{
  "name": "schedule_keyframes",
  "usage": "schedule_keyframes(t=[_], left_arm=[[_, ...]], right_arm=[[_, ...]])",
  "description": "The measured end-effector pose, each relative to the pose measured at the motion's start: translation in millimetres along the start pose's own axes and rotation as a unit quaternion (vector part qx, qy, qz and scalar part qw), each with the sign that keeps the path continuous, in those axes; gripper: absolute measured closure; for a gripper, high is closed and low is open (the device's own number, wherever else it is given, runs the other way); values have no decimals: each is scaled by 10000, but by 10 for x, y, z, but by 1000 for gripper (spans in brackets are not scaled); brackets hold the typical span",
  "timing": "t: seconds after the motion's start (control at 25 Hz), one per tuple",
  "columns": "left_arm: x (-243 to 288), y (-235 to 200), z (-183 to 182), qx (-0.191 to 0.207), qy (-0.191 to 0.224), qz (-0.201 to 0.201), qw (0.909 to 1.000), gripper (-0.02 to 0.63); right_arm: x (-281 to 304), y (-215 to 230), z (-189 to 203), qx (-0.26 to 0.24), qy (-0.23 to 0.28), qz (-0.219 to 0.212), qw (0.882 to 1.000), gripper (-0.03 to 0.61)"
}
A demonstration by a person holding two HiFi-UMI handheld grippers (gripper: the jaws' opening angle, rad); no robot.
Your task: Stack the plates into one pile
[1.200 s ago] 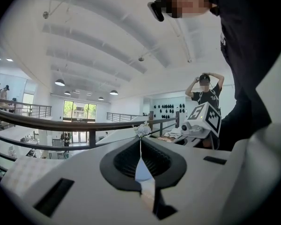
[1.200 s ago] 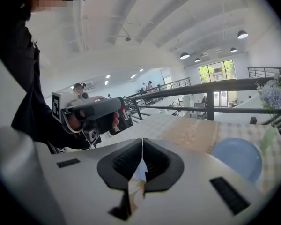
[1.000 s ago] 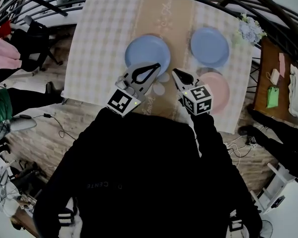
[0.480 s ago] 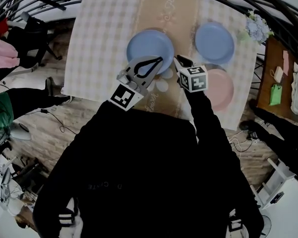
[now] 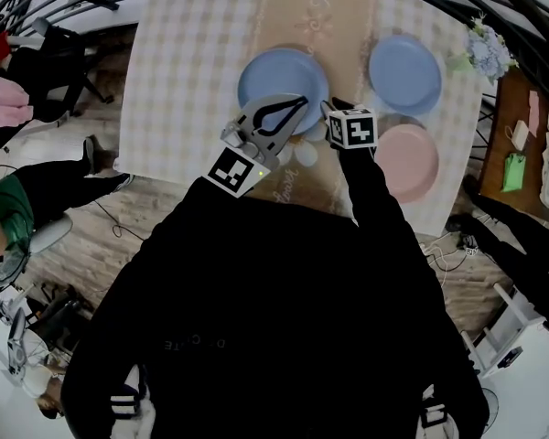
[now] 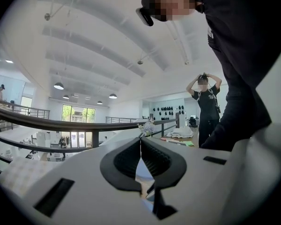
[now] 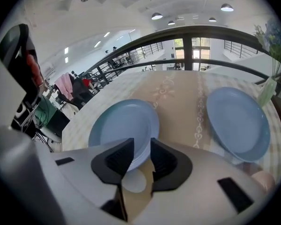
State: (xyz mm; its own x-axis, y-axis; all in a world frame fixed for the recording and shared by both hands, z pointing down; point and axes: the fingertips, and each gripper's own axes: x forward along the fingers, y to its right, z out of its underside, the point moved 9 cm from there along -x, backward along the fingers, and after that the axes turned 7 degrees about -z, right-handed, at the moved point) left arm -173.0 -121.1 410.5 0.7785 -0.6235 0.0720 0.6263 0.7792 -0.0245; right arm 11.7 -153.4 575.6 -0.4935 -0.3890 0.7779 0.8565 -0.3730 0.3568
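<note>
Three plates lie on the checked tablecloth (image 5: 192, 53): a blue plate (image 5: 284, 79) at the middle, a second blue plate (image 5: 404, 71) to its right, and a pink plate (image 5: 404, 161) nearer me on the right. My right gripper (image 5: 328, 110) points down at the near right rim of the middle blue plate (image 7: 124, 125). Its jaws have just been opening and stand open, with that rim in the gap (image 7: 141, 149) and the pads not pressing on it. Left of it, my left gripper (image 5: 297, 106) hovers over the same plate's near edge, held level and shut (image 6: 141, 140) on nothing.
A tan runner (image 5: 339, 26) crosses the table, with a pale round spot (image 5: 304, 154) by my right gripper. Flowers (image 5: 489, 58) stand at the table's far right corner. A wooden side table (image 5: 517, 135) is to the right. Chairs and a railing are at left and behind.
My right gripper has dropped and moved forward to the middle blue plate's near rim, and its jaws have opened. My left gripper has shifted slightly forward, still shut.
</note>
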Motion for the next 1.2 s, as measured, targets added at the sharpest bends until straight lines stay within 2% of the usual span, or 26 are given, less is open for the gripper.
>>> schedule_keyframes(t=[0.24, 0.44, 1.04, 1.2], left_arm=[[34, -93, 34, -27, -4, 71, 10000, 592], [24, -177, 96, -64, -78, 150, 9998, 592], [-62, -329, 192, -169, -183, 189, 9995, 592], [-73, -360, 195, -195, -187, 154, 9995, 592]], right_arm=[[210, 104, 75, 371, -263, 242, 9987, 415], [377, 121, 92, 373, -522, 417, 9971, 402], [673, 119, 163, 515, -952, 653, 9920, 443], [692, 126, 173, 610, -921, 681, 9915, 448]])
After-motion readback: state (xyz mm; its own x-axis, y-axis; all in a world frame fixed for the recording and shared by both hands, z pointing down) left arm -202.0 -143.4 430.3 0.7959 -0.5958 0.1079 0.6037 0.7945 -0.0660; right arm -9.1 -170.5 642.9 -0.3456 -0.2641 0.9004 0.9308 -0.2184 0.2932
